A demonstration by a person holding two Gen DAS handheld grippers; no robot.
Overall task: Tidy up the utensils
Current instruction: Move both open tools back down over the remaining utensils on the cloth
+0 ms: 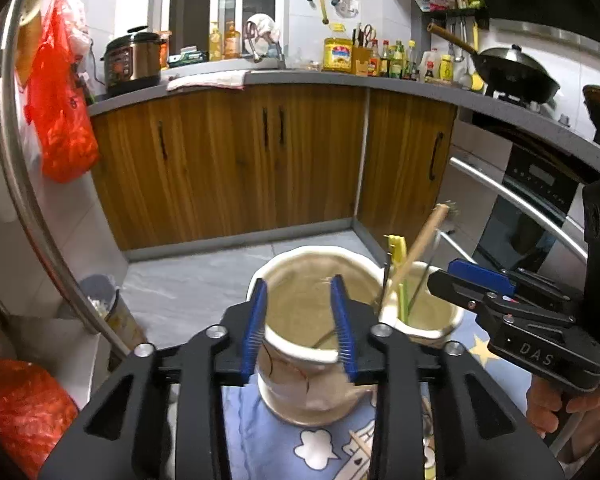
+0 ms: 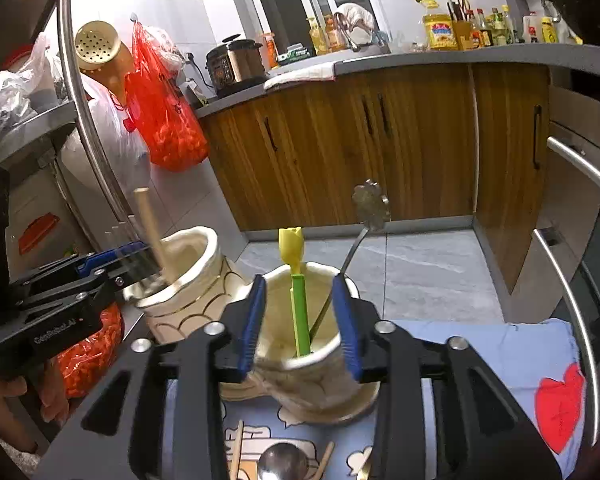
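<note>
Two cream ceramic holders stand side by side on a blue patterned cloth (image 2: 500, 352). My left gripper (image 1: 302, 324) is open above the left holder (image 1: 312, 384); a wooden stick (image 2: 152, 232) leans in that holder beside the left gripper's fingers. My right gripper (image 2: 300, 324) is open and empty, its fingers astride the right holder (image 2: 312, 384), which holds a green and yellow utensil (image 2: 296, 288) and a metal spoon with a flower-shaped end (image 2: 370, 204). More utensils lie on the cloth near me: a metal spoon (image 2: 282, 460) and wooden chopsticks (image 2: 236, 452).
Wooden kitchen cabinets (image 1: 240, 160) and a grey counter stand across the tiled floor. An oven with a steel handle (image 1: 516, 200) is to the right. A steel rack with red plastic bags (image 1: 60, 100) is to the left. A small bin (image 1: 100, 300) sits on the floor.
</note>
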